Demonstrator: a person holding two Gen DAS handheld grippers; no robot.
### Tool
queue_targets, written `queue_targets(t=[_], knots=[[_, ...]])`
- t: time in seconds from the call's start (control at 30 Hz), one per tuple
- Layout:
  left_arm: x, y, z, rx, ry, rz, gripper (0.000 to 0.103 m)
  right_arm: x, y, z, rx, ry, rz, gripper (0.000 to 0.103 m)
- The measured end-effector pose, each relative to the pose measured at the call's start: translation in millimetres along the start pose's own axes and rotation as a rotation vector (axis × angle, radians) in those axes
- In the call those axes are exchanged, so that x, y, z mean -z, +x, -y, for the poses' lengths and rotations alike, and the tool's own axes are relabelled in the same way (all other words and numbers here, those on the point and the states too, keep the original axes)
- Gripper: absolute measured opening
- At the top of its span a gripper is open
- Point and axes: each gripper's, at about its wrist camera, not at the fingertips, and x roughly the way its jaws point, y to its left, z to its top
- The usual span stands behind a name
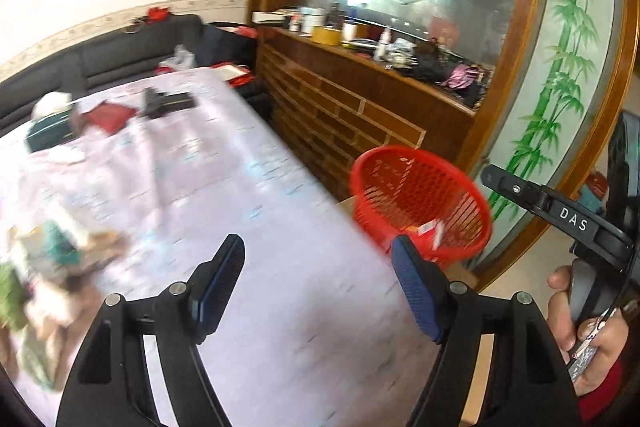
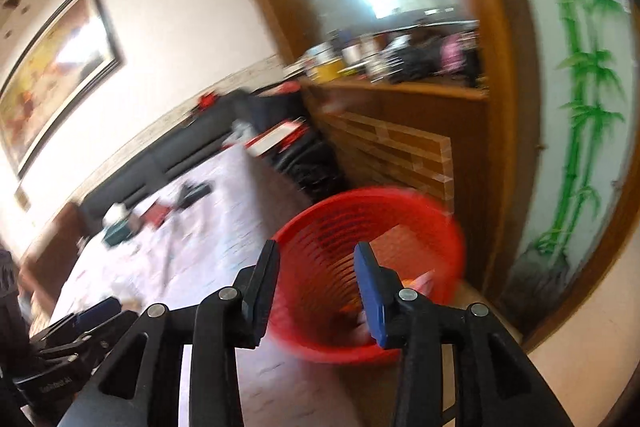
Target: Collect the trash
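Note:
A red mesh basket (image 1: pixel 420 203) stands just past the right edge of the table (image 1: pixel 224 187), with some wrappers inside; it also shows in the right wrist view (image 2: pixel 372 259). My left gripper (image 1: pixel 320 259) is open and empty over the table's near right part. My right gripper (image 2: pixel 316 259) is open and empty above the basket's rim. A blurred pile of paper and wrapper trash (image 1: pixel 52 267) lies on the table at the left. The left gripper also shows at the lower left of the right wrist view (image 2: pixel 80 327).
A red booklet (image 1: pixel 110 117), a black device (image 1: pixel 166 103) and a dark green box (image 1: pixel 50 131) lie at the table's far end. A black sofa (image 1: pixel 120 55) runs behind. A wooden cabinet (image 1: pixel 360 99) with clutter stands to the right.

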Motion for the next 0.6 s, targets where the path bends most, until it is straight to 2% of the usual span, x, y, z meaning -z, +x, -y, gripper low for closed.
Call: queue_targets(t=[0.07, 0.2, 0.3, 0.47, 0.6], knots=[[16, -17, -15, -0.041, -0.005, 0.011, 0.075, 14, 5, -29, -0.043, -0.049, -0.03, 0.047], [53, -51, -47, -0.138, -0.003, 0.022, 0.075, 45, 18, -88, -0.112, -0.138, -0.085, 0.065], [76, -76, -75, -0.204, -0.022, 0.023, 0.075, 66, 26, -123, -0.158, -0.182, -0.127, 0.065], [103, -119, -142, -0.282, -0.172, 0.032, 0.075, 94, 31, -170, -0.219, -0.256, -0.175, 0.065], [118, -153, -212, -0.37, -0.339, 0.062, 0.075, 110, 30, -199, -0.248, -0.317, -0.199, 0.065]])
